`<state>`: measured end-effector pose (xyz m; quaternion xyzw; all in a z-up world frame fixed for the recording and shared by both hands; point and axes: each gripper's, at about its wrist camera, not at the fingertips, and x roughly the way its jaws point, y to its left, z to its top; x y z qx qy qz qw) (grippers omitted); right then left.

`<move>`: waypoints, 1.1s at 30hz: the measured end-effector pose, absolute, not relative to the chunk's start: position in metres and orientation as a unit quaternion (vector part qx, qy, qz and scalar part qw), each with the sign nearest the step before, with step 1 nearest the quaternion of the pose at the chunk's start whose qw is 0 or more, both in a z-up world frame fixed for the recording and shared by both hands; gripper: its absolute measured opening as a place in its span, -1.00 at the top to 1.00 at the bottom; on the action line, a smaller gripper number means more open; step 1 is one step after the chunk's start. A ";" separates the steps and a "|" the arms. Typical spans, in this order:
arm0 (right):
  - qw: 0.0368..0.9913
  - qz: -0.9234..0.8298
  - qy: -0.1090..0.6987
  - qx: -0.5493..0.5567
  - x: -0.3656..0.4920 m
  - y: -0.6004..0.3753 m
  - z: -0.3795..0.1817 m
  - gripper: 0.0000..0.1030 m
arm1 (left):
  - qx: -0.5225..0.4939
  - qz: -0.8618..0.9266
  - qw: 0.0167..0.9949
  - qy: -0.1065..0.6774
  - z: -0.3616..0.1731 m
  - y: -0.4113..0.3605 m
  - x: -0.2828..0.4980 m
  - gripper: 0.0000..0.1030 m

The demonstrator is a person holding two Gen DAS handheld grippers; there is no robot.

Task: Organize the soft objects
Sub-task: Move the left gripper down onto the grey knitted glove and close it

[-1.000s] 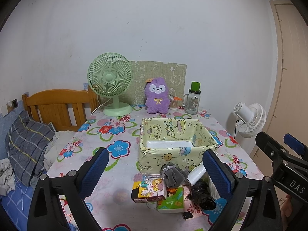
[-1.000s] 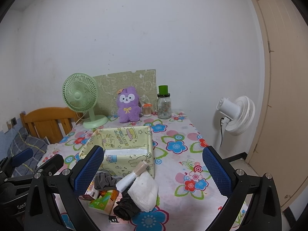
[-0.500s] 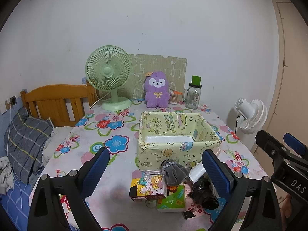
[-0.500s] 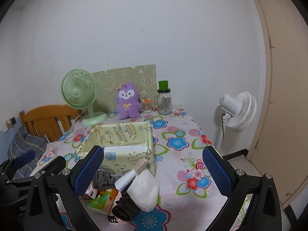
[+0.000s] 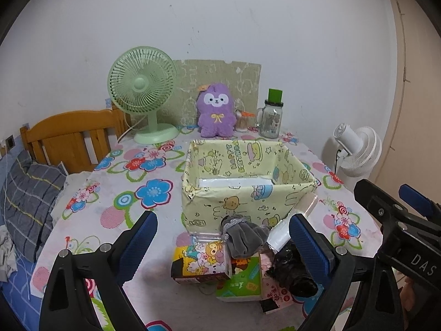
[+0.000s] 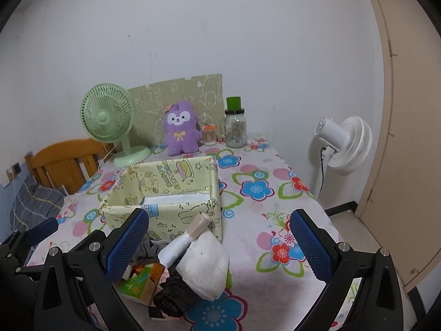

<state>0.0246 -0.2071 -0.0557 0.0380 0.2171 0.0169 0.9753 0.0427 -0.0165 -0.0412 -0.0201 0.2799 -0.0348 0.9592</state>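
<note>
A yellow cartoon-print box (image 5: 248, 201) (image 6: 171, 215) stands open on the flowered table. In front of it lies a pile: a grey velvet pouch (image 5: 242, 237), a black bundle (image 5: 292, 273) (image 6: 171, 298), a white soft pack (image 6: 205, 267), a rolled white tube (image 6: 182, 242), colourful tissue packs (image 5: 201, 262) (image 6: 140, 281). A purple plush (image 5: 216, 110) (image 6: 180, 127) sits at the back. My left gripper (image 5: 223, 248) is open, above the pile. My right gripper (image 6: 220, 242) is open, over the pile's right side.
A green desk fan (image 5: 143, 88) (image 6: 110, 115), a glass jar with green lid (image 5: 271, 115) (image 6: 235, 127) and a small cup of sticks (image 5: 242, 120) stand at the back. A wooden chair (image 5: 69, 135) and bedding (image 5: 27, 193) are left; a white floor fan (image 6: 341, 143) is right.
Both grippers have moved forward toward the table; the box and pile appear a little closer. Both stay open and empty.
</note>
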 end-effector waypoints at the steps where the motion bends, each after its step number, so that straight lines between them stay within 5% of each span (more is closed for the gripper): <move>1: 0.975 0.018 0.219 0.038 0.026 -0.207 -0.057 -1.00 | -0.020 -0.035 0.959 0.281 -0.043 -0.017 0.043 -0.89; 27: 0.949 0.053 0.304 0.070 0.087 -0.201 -0.101 -0.78 | -0.024 -0.046 0.935 0.351 -0.082 -0.026 0.096 -0.77; 33: 0.938 0.065 0.331 0.075 0.100 -0.198 -0.111 -0.59 | -0.021 -0.049 0.929 0.366 -0.090 -0.028 0.105 -0.70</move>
